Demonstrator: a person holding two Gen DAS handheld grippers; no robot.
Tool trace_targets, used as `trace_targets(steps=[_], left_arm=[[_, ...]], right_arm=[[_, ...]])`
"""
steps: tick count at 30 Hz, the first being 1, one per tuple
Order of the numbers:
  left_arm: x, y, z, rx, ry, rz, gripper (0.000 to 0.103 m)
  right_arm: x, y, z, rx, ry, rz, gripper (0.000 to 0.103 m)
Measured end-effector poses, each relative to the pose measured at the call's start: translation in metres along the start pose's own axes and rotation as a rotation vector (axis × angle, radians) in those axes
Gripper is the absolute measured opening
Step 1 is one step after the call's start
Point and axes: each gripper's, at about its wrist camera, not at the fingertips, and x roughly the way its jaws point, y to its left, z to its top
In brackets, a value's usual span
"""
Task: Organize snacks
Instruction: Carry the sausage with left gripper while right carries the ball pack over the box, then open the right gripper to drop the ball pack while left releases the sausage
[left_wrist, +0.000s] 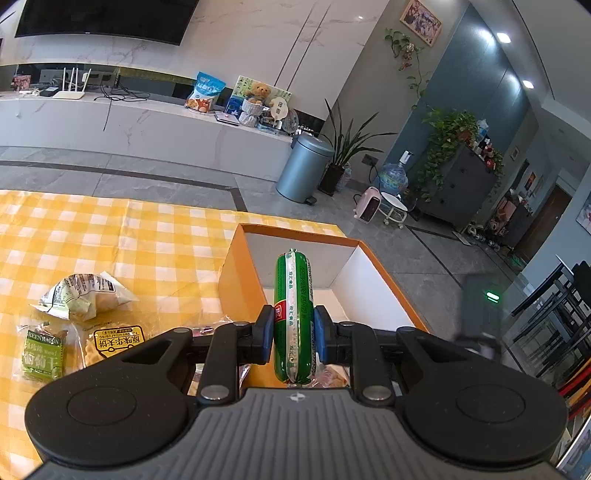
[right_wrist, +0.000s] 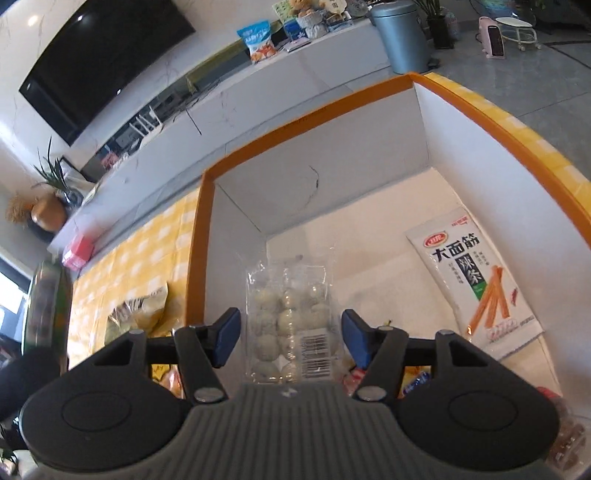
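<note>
My left gripper (left_wrist: 293, 334) is shut on a green sausage stick (left_wrist: 293, 295) and holds it upright over the near edge of the orange box (left_wrist: 236, 273). My right gripper (right_wrist: 290, 338) is open above the same white-lined orange box (right_wrist: 310, 122). A clear pack of pale round sweets (right_wrist: 290, 317) lies between its spread fingers, apart from both pads. A white gluten-strip packet (right_wrist: 476, 280) lies flat in the box at the right.
On the yellow checked cloth (left_wrist: 110, 236) left of the box lie a crumpled white-green packet (left_wrist: 81, 295), a green raisin packet (left_wrist: 42, 356) and a yellow waffle packet (left_wrist: 110, 343). More wrapped snacks (right_wrist: 413, 380) sit low in the box. Floor lies beyond the table edge.
</note>
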Motion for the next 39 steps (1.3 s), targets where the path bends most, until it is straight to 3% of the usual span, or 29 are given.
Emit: trace_targets(steps=[2,6,12,19,23,27,33,34,35,37,39], left_arm=[[0.002,-0.004,-0.001,0.011,0.002,-0.009,0.025],[0.010,-0.014,-0.002,0.021,0.015,-0.018,0.025],[0.033,-0.031,0.000,0.014,0.065,-0.065,0.025],[0.068,-0.046,-0.003,0.016,0.121,-0.064,0.025],[0.086,-0.056,-0.012,0.064,0.152,-0.026,0.025],[0.099,-0.053,-0.018,0.018,0.199,-0.043,0.025],[0.103,-0.049,-0.019,-0.012,0.199,-0.018,0.026],[0.102,-0.048,-0.019,-0.025,0.194,-0.011,0.030],[0.101,-0.048,-0.019,-0.037,0.192,-0.005,0.045],[0.097,-0.047,-0.017,-0.042,0.191,0.016,0.061],[0.094,-0.052,-0.015,-0.007,0.185,0.032,0.072]], right_arm=[[-0.019,-0.009,-0.004,0.036,-0.044,0.046,0.087],[-0.057,-0.017,-0.007,0.040,-0.185,0.061,0.096],[-0.093,-0.038,-0.008,0.101,-0.341,-0.039,0.096],[-0.097,-0.056,-0.007,0.123,-0.336,-0.116,0.097],[-0.100,-0.064,-0.008,0.152,-0.330,-0.080,0.097],[-0.097,-0.073,-0.009,0.196,-0.303,-0.050,0.097],[-0.096,-0.065,-0.010,0.170,-0.302,-0.077,0.097],[-0.095,-0.065,-0.010,0.169,-0.302,-0.078,0.097],[-0.095,-0.065,-0.009,0.170,-0.303,-0.077,0.097],[-0.095,-0.066,-0.009,0.180,-0.308,-0.070,0.097],[-0.096,-0.070,-0.009,0.204,-0.311,-0.049,0.097]])
